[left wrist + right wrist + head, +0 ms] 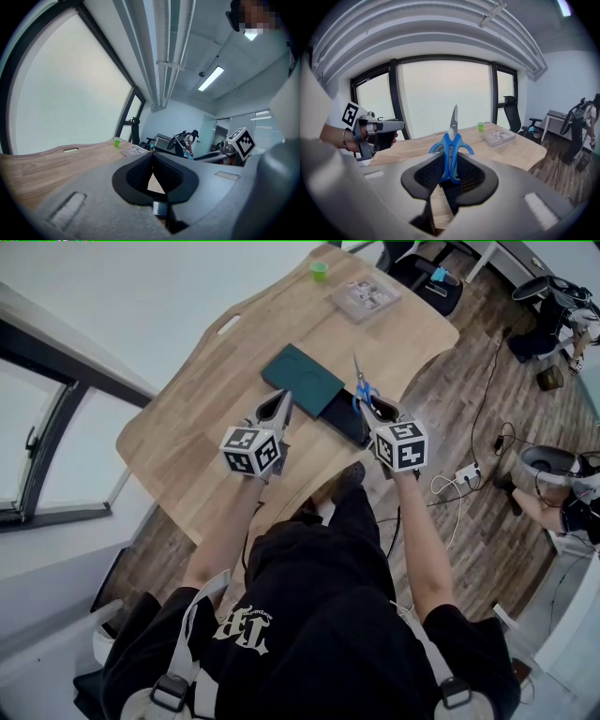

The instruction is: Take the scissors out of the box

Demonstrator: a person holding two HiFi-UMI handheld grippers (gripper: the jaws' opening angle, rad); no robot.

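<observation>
Inspecting right gripper (450, 158): jaws pinching scissors (451, 140) by blue handles. Blade pointing up and away, long axis running in line with jaws. Scissors hanging clear above open black box (343, 418), apart from it. Dark green lid (302, 379) lying just beside box on wooden table (197, 427). Left gripper (153, 157) hovering to left, tips pressed together, holding nothing. Right forearm reaching forward, held level. Am judging extraction near done; am expecting next move to need bare table to right.
</observation>
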